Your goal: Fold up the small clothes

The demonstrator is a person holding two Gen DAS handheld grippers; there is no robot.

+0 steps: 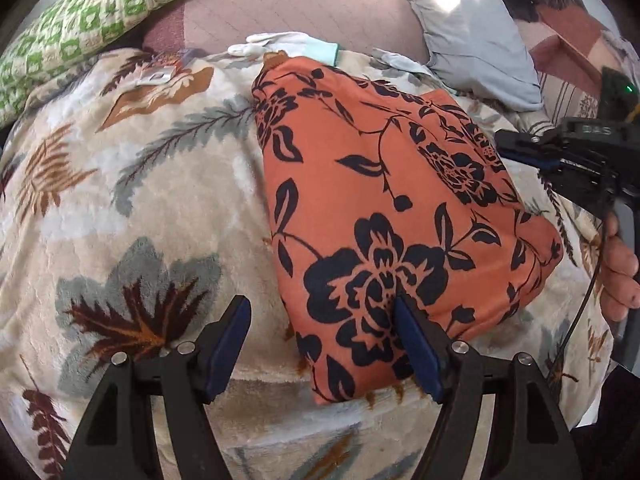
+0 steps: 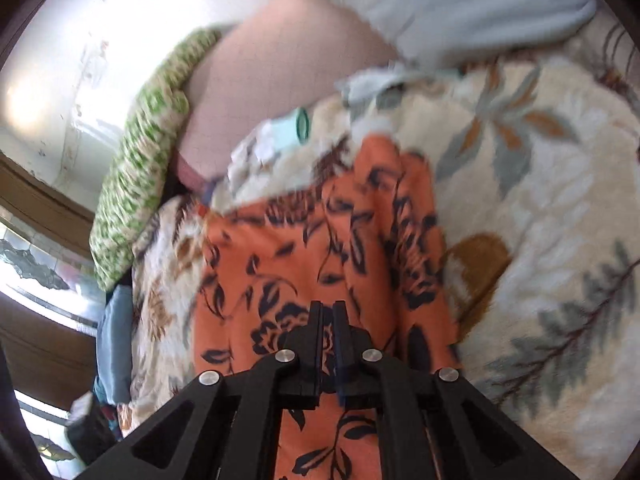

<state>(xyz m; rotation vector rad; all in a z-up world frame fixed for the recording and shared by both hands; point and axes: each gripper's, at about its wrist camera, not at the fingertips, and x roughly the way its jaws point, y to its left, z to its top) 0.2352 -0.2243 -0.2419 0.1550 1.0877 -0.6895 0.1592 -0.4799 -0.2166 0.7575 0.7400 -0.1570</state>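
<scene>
An orange garment with a black flower print (image 1: 380, 200) lies folded on a cream leaf-patterned blanket (image 1: 140, 200). My left gripper (image 1: 322, 306) is open and hovers over the garment's near left edge, its right finger above the cloth. My right gripper (image 1: 520, 152) shows at the right edge of the left wrist view, beside the garment's right side. In the right wrist view the right gripper (image 2: 327, 308) is shut with nothing visibly between the fingers, just above the orange garment (image 2: 320, 240). That view is blurred.
A green-and-white checked pillow (image 1: 80, 28) lies at the far left. A pale blue pillow (image 1: 472, 40) lies at the far right. A white glove with a teal cuff (image 1: 288, 44) rests on the blanket beyond the garment. A brown sheet (image 1: 300, 4) covers the bed behind.
</scene>
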